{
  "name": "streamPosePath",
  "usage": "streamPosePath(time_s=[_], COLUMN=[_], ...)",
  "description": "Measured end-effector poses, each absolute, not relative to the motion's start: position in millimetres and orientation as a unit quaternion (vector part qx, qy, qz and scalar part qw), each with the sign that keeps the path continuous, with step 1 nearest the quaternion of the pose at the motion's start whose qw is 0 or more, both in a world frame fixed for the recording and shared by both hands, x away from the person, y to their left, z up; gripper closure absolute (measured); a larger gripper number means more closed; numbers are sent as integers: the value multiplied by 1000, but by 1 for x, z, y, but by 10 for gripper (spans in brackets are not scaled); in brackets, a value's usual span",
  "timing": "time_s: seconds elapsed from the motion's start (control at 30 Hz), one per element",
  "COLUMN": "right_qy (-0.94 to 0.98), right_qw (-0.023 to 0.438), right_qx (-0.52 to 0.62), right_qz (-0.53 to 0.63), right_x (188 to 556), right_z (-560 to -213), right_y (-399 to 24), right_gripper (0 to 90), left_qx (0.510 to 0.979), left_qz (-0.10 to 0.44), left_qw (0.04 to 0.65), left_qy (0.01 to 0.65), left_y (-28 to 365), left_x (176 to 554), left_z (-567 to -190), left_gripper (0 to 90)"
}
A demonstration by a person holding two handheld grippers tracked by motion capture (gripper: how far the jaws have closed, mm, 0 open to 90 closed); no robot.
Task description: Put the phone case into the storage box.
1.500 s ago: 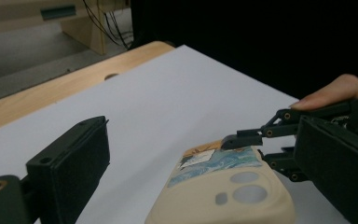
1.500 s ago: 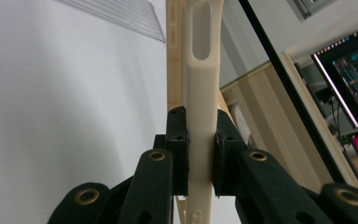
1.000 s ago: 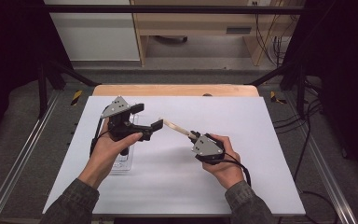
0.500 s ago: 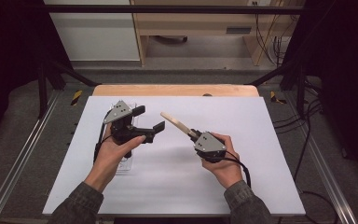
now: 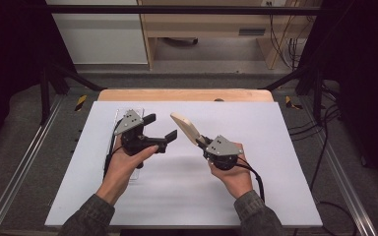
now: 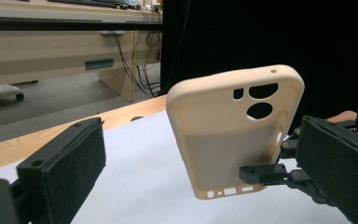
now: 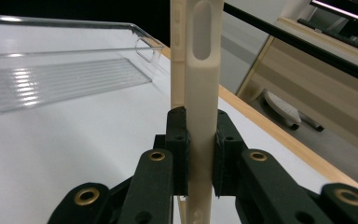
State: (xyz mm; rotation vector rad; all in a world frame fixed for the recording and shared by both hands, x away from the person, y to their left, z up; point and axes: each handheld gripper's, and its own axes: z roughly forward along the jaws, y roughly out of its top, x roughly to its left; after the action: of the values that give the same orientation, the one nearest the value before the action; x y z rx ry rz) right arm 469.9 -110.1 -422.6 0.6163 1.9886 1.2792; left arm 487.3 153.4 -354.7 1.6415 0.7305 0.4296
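Cream silicone phone case (image 5: 187,128), pinched by its bottom edge in the right gripper (image 5: 203,142) and held up off the white table (image 5: 275,147), long axis slanting away toward far left. Seen edge-on from the right gripper view (image 7: 196,93), both pads pressed flat against its thin sides, jaws nearly closed on it. From the left gripper view, inner face turned toward the camera (image 6: 235,126), camera cut-outs at the top end, port holes at the bottom. Left gripper (image 5: 161,130) just left of the case, jaws spread wide, nothing between them, the free upper end of the case a short way to its right and the nearer target for that hand. Likely next: left jaws brought across onto the case's upper end, so the gap to close runs left to right. Clear plastic tray (image 7: 65,70) on the table under the left hand, at far left. No brand, label or legible writing on the case, the tray or the grippers.
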Motion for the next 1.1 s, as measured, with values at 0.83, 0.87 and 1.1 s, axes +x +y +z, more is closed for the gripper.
streamPosePath(time_s=[0.83,0.87,1.1], right_qy=[742,743,743], right_qw=[293,292,285], right_qx=[264,264,266], right_qz=[542,542,544], right_x=[469,469,468], right_z=[-430,-431,-433], right_y=[-93,-93,-91], right_gripper=[796,796,796], left_qx=[699,699,699], left_qz=[147,146,147], left_qw=[613,614,614], left_qy=[337,336,337], left_y=[126,125,122], left_x=[497,497,499], left_z=[-370,-369,-367], left_gripper=[3,3,3])
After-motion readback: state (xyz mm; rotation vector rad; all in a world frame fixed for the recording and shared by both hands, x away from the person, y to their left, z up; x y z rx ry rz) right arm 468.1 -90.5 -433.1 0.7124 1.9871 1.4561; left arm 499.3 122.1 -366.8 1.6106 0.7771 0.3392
